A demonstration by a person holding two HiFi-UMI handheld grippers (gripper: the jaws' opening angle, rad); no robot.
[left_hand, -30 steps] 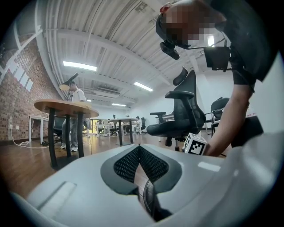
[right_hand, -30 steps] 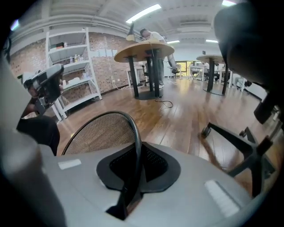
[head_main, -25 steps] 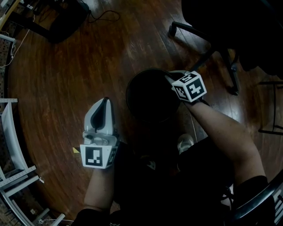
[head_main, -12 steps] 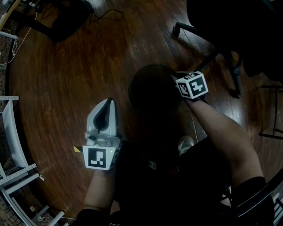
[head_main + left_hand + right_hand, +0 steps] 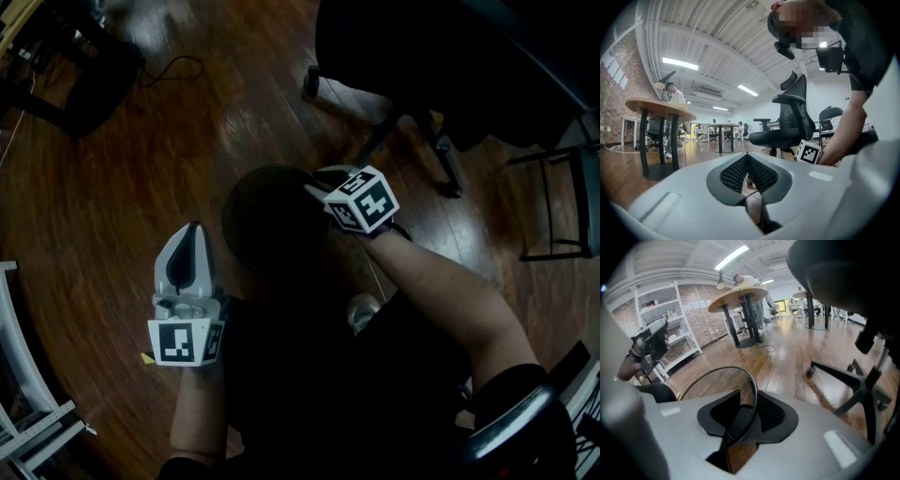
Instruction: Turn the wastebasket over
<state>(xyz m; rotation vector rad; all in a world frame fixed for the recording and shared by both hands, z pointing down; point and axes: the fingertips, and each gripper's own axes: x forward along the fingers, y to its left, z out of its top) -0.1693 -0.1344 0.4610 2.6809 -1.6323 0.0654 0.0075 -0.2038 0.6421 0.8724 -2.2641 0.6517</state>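
The wastebasket (image 5: pixel 272 220) is black wire mesh and stands on the wooden floor in front of the person's legs, mouth up. My right gripper (image 5: pixel 319 184) is at its right rim. In the right gripper view the round rim (image 5: pixel 717 376) runs between the pads of that gripper (image 5: pixel 743 411); the jaws are opening and a gap shows beside the rim. My left gripper (image 5: pixel 190 232) hovers left of the basket, apart from it, pointing level. Its pads meet at the tip (image 5: pixel 746 159) with nothing between them.
A black office chair's wheeled base (image 5: pixel 394 112) stands just behind the basket. Another chair frame (image 5: pixel 553 206) is at the right. A cable (image 5: pixel 178 66) lies on the floor at the back left, white shelving (image 5: pixel 14 375) at the left edge. A round table (image 5: pixel 740 294) stands further off.
The head view has swung, so the basket and both grippers sit further left in it. The right gripper stays at the basket's rim; the left one has shifted slightly.
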